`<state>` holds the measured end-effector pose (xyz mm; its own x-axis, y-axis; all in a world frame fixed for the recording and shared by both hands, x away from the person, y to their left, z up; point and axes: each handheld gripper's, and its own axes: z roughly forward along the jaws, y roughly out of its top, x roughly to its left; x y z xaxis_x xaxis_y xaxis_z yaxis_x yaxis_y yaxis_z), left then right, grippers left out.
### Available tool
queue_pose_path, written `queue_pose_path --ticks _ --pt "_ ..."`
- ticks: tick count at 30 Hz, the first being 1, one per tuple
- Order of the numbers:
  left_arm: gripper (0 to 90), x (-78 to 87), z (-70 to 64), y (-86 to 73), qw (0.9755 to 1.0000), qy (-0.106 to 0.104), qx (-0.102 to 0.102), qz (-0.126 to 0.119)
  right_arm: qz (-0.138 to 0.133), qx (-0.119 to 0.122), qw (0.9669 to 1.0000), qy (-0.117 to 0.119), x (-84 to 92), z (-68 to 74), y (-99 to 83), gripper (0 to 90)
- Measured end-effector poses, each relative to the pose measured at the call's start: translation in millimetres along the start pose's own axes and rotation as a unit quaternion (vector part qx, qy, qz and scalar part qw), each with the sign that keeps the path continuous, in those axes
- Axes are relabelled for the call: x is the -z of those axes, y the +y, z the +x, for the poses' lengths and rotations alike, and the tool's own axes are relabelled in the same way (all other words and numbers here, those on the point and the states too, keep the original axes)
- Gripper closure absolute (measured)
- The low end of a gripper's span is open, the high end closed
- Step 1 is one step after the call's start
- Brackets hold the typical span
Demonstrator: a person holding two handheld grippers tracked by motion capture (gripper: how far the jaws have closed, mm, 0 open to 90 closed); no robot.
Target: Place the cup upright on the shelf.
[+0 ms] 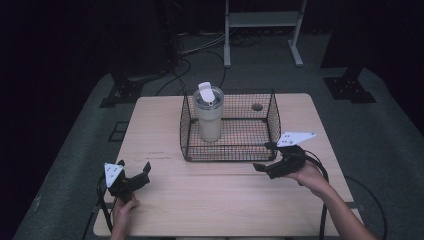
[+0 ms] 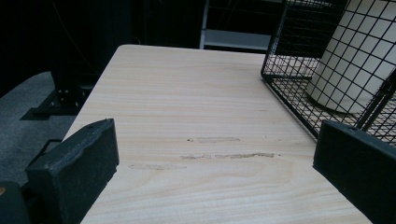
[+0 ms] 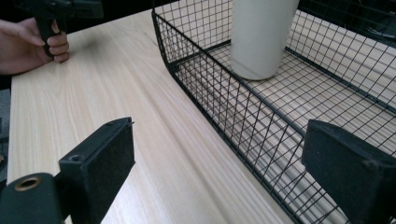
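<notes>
**Both grippers open near the wire basket, tumbler standing inside**

A black wire basket [image 1: 270,117] sits on the far half of the pale wooden counter [image 1: 165,125]. Inside it, at its left end, a cream tumbler [image 1: 208,117] stands upright, its clear lid topped by a raised white flap.

Right gripper [image 1: 264,156]: held in the person's right hand just off the basket's near right corner, jaws spread wide, nothing between them. In the right gripper view one jaw lies over bare counter, the other in front of the basket's mesh wall [image 3: 261,130]; the tumbler [image 3: 259,37] stands beyond the wire.

Left gripper [image 1: 134,171]: held low near the counter's near left corner, well apart from the basket, jaws open and empty. The left gripper view looks across scuffed wood toward the basket [image 2: 299,70] and the tumbler [image 2: 355,60] behind its mesh.
</notes>
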<state>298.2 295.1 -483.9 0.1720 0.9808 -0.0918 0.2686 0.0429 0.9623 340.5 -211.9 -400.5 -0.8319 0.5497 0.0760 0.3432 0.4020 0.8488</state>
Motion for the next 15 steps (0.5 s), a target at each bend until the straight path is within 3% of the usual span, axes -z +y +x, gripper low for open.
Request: queue_pose_path --ticks 15 --pt "0.0 0.1 -0.4 0.1 1.0000 0.000 0.001 0.001 0.003 -0.015 0.9999 -0.002 3.3 2.8 -24.4 8.8"
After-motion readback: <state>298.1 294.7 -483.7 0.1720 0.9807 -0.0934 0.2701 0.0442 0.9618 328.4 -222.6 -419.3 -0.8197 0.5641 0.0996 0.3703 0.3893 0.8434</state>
